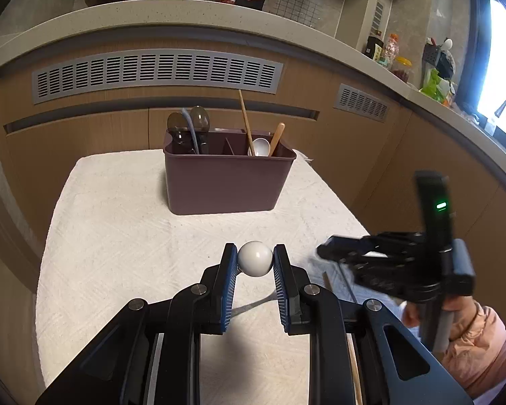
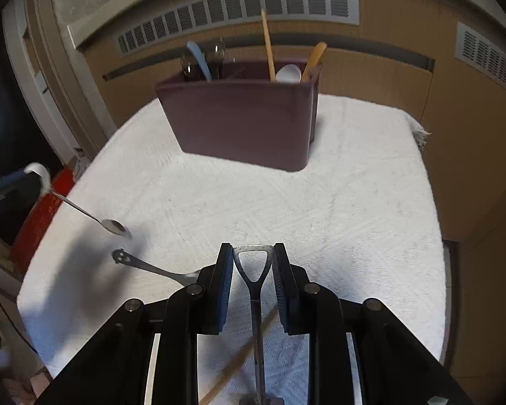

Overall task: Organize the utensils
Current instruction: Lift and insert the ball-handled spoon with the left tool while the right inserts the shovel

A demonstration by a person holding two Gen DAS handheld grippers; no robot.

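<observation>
Ok so the main thing is the maroon caddy [image 1: 226, 182], standing upright at the far end of the surface. I count five utensils poking out of it: two dark spoons [image 1: 199, 119] plus a pale blue handle [image 1: 189, 125] in the left compartment, then one chopstick [image 1: 245, 121], a white scoop [image 1: 260, 146] and a wooden handle [image 1: 277, 136] on the right side, so six if you count the handle separately.

My left tool [image 1: 255, 259] is clamped on a spoon with a white ball end [image 1: 255, 258], pads pressing both sides of the ball, the metal stem hanging down toward the cloth. My right tool [image 2: 253, 260] is closed on the triangular loop of a shovel-handled metal utensil [image 2: 253, 266]; its business end is hidden below the frame.

Loose on the cloth: one smiley-face fork [image 2: 145, 265] just left of the right tool, and one wooden chopstick [image 2: 239, 364] crossing under it.

The surface is covered by a white textured towel [image 1: 124, 236]. Behind it there are wood cabinets with grey vent grilles [image 1: 158, 72], and a counter [image 1: 219, 22] cluttered with jars near a bright window [image 1: 502, 77].
</observation>
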